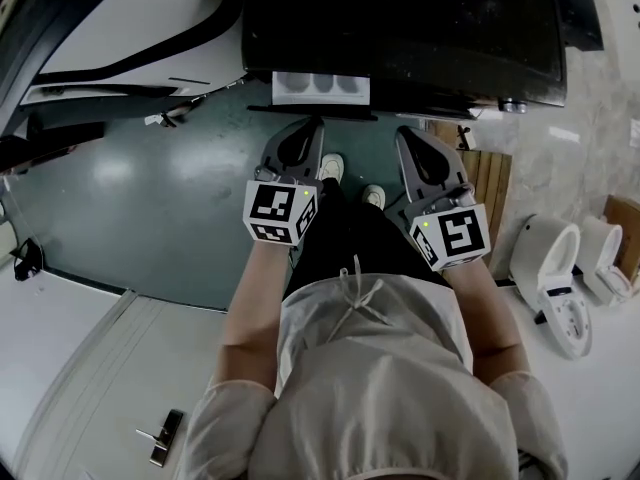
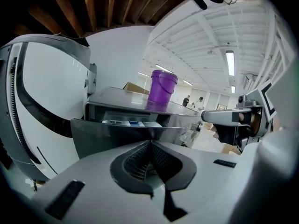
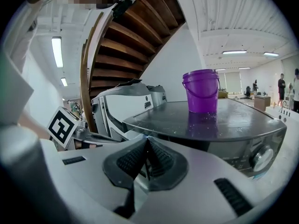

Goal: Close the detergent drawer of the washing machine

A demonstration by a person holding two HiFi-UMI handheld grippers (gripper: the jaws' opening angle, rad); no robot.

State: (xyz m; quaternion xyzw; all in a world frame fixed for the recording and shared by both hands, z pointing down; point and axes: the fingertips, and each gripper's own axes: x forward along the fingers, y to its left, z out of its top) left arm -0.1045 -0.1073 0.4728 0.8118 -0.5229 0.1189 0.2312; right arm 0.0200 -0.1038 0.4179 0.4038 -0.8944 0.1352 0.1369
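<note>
The dark washing machine [image 1: 420,28] stands right in front of me. Its detergent drawer [image 1: 321,88] is pulled out, and its pale compartments show from above. My left gripper [image 1: 316,120] is shut and empty, with its tips just short of the drawer's front edge. My right gripper [image 1: 403,131] is also shut and empty, a little to the right of the drawer below the machine's front. In the left gripper view the open drawer [image 2: 135,122] lies straight beyond the shut left gripper [image 2: 150,143]. In the right gripper view the right gripper [image 3: 147,139] points at the machine's top edge.
A purple bucket [image 3: 202,91] stands on the machine's top, and a dial [image 3: 261,158] sits on its front. A white appliance [image 1: 130,28] stands to the left. Wooden slats [image 1: 487,178] and white toilets [image 1: 560,278] are at the right. My feet [image 1: 332,166] are on the green floor.
</note>
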